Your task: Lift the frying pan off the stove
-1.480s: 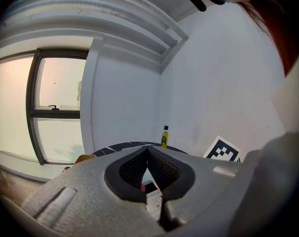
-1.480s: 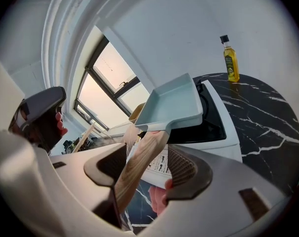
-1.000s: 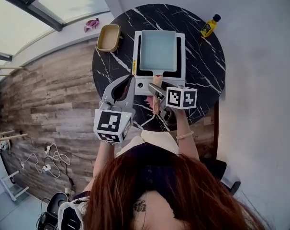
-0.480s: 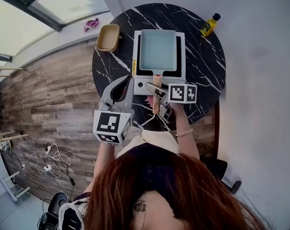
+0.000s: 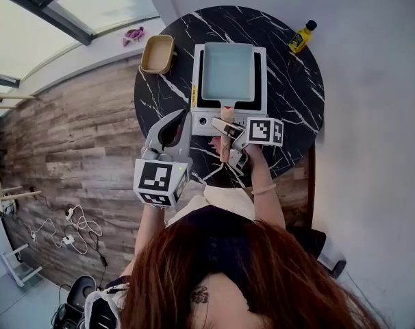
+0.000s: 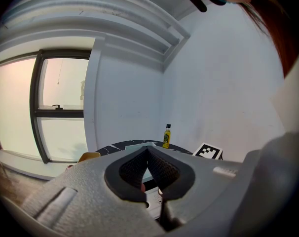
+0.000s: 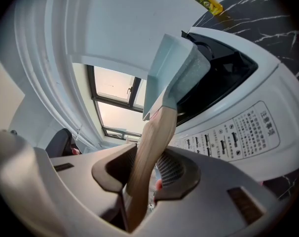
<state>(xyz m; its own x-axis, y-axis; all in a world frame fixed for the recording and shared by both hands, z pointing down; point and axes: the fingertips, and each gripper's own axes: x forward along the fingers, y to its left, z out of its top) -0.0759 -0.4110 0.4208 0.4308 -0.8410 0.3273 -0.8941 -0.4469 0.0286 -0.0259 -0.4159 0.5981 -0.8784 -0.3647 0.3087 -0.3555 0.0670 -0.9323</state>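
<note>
A round black marble table [image 5: 290, 81] carries a white tabletop stove [image 5: 206, 120], set in the middle and reaching toward the far edge. The frying pan [image 5: 227, 72], square and pale blue, sits on top of the stove. Its wooden handle [image 7: 157, 127] sticks out over the stove's control panel toward the near edge, where the person stands.

The right gripper [image 7: 147, 157] comes in from the near edge and has the handle between its jaws. The jaws have just been closing, and both ribbed pads now lie against the wood, one on each side, partway down its length. The gripper is rolled to one side, so in the right gripper view the pan and stove look steeply tilted.

The left gripper [image 6: 147, 152] hangs over the near left part of the table, just beside the stove's front left corner. Its jaws are brought together, with the pad tips meeting and nothing between them. Whether it touches the tabletop cannot be told.

A small yellow bottle [image 5: 300, 37] stands near the far right edge of the table, well apart from the stove. A tan dish [image 5: 157, 53] sits at the far left edge, just beside the stove's far left corner.
</note>
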